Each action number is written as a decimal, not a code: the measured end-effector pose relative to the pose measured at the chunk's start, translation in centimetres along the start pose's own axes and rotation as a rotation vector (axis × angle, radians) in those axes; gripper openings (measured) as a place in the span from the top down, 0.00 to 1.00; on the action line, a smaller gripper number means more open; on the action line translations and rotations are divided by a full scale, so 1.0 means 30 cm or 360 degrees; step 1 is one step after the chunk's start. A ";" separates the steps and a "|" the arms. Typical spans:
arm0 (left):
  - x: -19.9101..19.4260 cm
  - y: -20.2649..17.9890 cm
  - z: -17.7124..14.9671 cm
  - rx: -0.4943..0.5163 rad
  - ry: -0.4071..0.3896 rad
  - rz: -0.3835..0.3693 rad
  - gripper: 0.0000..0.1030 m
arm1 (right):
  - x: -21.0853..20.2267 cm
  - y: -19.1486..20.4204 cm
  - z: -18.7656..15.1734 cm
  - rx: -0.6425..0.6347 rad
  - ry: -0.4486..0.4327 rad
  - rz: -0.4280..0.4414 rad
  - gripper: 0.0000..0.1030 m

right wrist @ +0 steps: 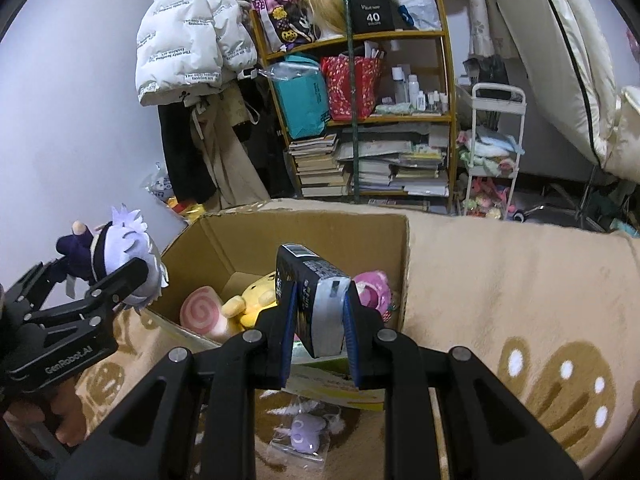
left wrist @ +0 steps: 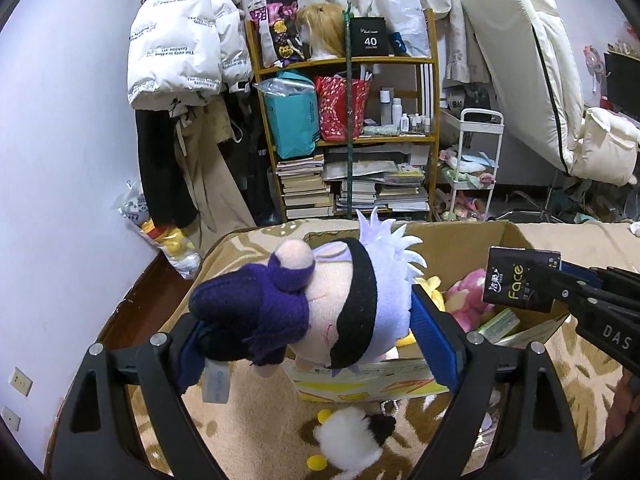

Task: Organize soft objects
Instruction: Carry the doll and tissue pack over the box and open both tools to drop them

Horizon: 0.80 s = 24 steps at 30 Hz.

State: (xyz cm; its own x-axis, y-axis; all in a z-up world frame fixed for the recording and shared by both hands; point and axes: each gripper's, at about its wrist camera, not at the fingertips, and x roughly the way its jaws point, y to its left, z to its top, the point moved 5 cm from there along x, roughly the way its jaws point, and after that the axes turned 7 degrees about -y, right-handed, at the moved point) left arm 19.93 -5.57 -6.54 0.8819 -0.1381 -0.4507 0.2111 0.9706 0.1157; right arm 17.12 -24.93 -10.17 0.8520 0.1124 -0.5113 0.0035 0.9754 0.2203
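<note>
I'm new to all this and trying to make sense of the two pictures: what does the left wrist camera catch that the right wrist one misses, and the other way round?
Only the left wrist view shows a white plush with yellow feet on the blanket below the left gripper.

Only the right wrist view shows a bagged purple plush and a pink swirl plush in the cardboard box.

Both show the white-haired doll in the left gripper, the black tissue pack in the right gripper, the yellow plush, and the bookshelf.
</note>
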 end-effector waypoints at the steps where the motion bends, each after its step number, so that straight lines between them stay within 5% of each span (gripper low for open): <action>1: 0.006 0.002 0.000 -0.0002 0.0005 -0.0002 0.15 | 0.002 -0.002 -0.002 -0.0003 0.0004 -0.0001 0.78; 24: -0.004 -0.026 0.012 0.0013 -0.0035 -0.0069 0.04 | 0.006 -0.019 -0.032 0.0037 0.0067 -0.0011 0.74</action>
State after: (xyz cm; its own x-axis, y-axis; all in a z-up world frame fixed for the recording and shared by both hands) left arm 19.82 -6.37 -6.26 0.8809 -0.1847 -0.4358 0.2528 0.9620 0.1034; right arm 16.76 -25.29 -11.18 0.8293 0.1142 -0.5470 0.0218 0.9716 0.2358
